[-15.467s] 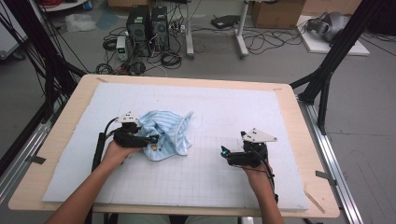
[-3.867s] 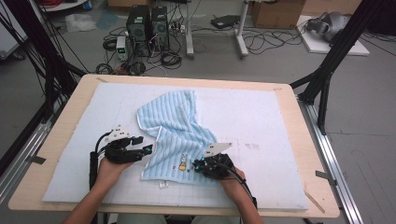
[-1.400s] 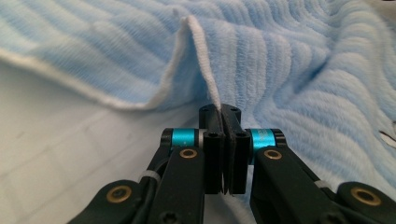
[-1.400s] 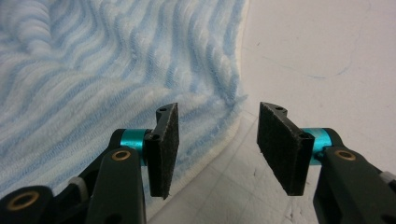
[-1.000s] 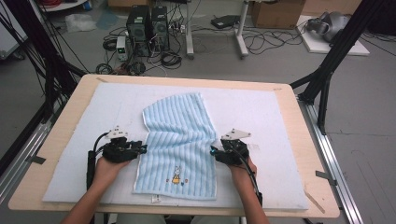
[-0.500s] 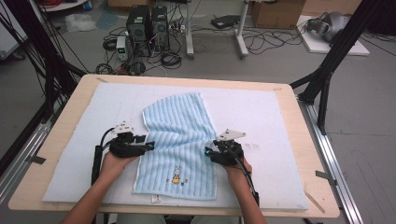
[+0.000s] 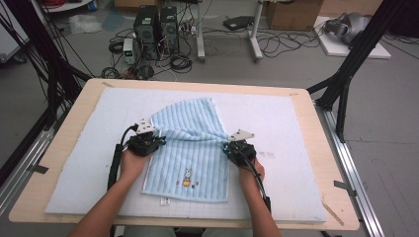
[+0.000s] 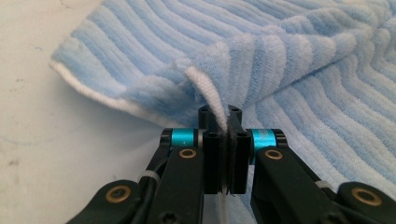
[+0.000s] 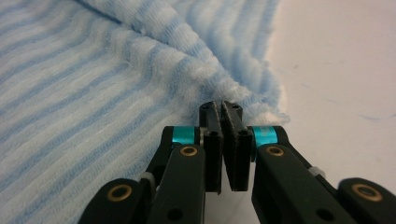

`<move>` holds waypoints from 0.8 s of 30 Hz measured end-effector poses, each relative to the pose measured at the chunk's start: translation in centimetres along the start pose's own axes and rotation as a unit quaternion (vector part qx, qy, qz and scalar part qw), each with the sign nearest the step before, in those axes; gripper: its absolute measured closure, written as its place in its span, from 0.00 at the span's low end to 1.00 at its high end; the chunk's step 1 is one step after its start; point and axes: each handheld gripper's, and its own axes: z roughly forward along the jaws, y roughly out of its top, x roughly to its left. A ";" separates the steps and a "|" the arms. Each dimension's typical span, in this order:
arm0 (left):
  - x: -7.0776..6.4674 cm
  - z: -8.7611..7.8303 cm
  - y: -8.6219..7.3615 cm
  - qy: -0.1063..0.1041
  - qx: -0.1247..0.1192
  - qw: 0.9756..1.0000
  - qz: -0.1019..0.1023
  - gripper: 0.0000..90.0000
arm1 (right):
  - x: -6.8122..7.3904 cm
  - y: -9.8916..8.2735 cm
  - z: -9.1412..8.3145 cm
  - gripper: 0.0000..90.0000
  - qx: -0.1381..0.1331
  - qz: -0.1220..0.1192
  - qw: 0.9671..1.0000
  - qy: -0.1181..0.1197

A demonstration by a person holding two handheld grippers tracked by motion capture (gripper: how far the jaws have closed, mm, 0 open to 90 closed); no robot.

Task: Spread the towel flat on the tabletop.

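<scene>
A light blue striped towel [image 7: 190,148] is lying in the middle of the high view, spread over the white mat [image 7: 296,128] that is covering the worktop [image 7: 79,98]. Its near part is lying flat, with a small rabbit print [image 7: 187,178] showing toward the lower edge, and its far part is narrowing toward the upper middle of the frame. The left claw [image 7: 159,140] is sitting at the towel's left edge, and its jaws have just been closing; in the left gripper view they are pressing together on the white hem [image 8: 212,100], which is rising in a fold above them at the centre of the frame. The right claw [image 7: 226,146] is sitting at the towel's right edge, and its jaws have also just been closing; in the right gripper view they are pinching the edge of the fabric [image 9: 243,100] just above centre, with bare mat lying to the right
</scene>
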 end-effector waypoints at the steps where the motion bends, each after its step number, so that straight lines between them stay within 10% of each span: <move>1: 0.0 0.3 0.1 0.003 0.000 1.000 0.001 0.97 | -0.2 0.3 0.3 0.97 0.001 0.000 1.000 -0.008; 4: 0.1 0.6 0.1 0.005 -0.005 1.000 -0.002 0.93 | -0.4 1.0 1.0 0.96 0.011 -0.006 1.000 -0.026; 8: 0.4 -0.2 -0.2 -0.018 0.010 0.999 -0.033 0.57 | -0.3 0.9 0.7 0.81 0.003 0.006 1.000 -0.008; 15: -0.7 -3.6 -1.6 -0.054 -0.007 0.998 -0.004 0.56 | 0.6 0.2 -2.1 0.52 -0.029 0.014 0.998 0.055; 24: -2.1 -4.4 -3.8 -0.105 0.018 0.994 0.013 0.51 | 2.2 -1.7 -2.6 0.62 0.018 -0.026 0.992 0.124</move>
